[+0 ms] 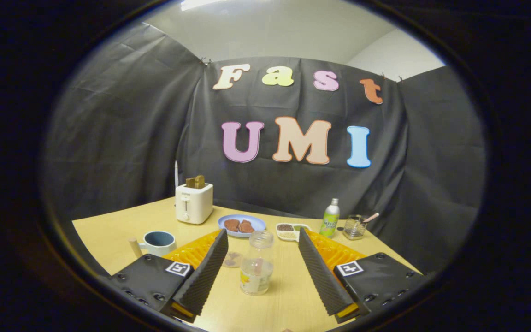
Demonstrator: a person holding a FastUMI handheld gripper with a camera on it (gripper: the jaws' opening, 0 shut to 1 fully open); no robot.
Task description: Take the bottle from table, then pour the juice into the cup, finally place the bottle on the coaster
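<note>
Standing upright low in the frame's centre, the clear bottle [257, 263] sits between the wide-open gripper [260, 240] fingers, untouched; the cup [158, 242] rests at lower left on the table [109, 230].

The clear bottle [256, 264] stood upright in the lower middle of the frame, a little pale juice in its bottom. My cup [159, 242], a pale mug with a blue inside, sat lower left. The coaster [232, 259] lay flat just left of the bottle.
</note>
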